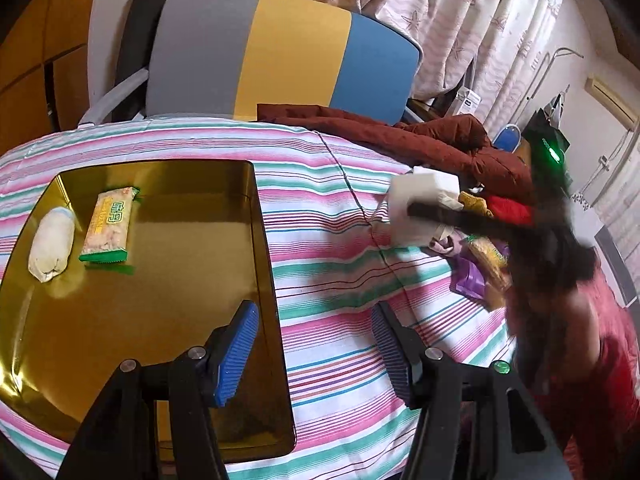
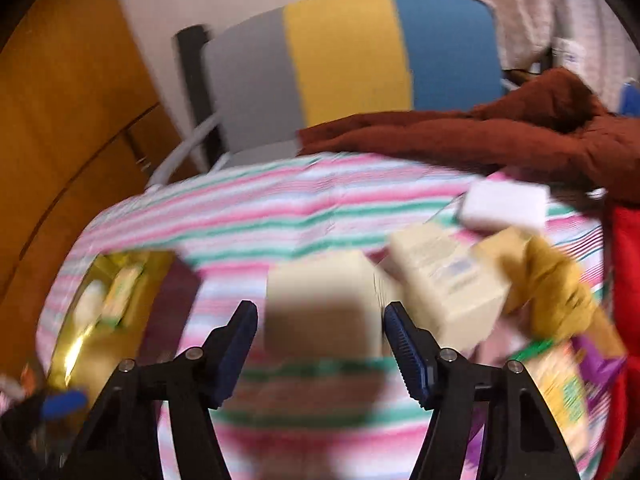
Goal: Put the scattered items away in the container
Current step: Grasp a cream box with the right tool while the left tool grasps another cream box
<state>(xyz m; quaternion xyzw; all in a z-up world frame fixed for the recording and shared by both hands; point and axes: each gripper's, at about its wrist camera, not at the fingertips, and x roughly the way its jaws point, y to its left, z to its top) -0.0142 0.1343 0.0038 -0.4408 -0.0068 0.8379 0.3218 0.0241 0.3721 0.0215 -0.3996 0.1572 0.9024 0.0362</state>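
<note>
Glossy gold tray (image 1: 160, 312), striped cloth (image 1: 340, 240)

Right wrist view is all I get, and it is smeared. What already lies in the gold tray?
Observer: Two things lie side by side at the far left of the gold tray: a green-edged snack packet and a white rolled bundle.
Operator: Where is the left gripper?
Observer: The left gripper hangs open over the tray's near right edge, with nothing between its fingers.
Operator: Has my right gripper got a block?
Observer: From the left wrist, one finger of the right gripper crosses the front of a white block. Blur hides whether they touch.
</note>
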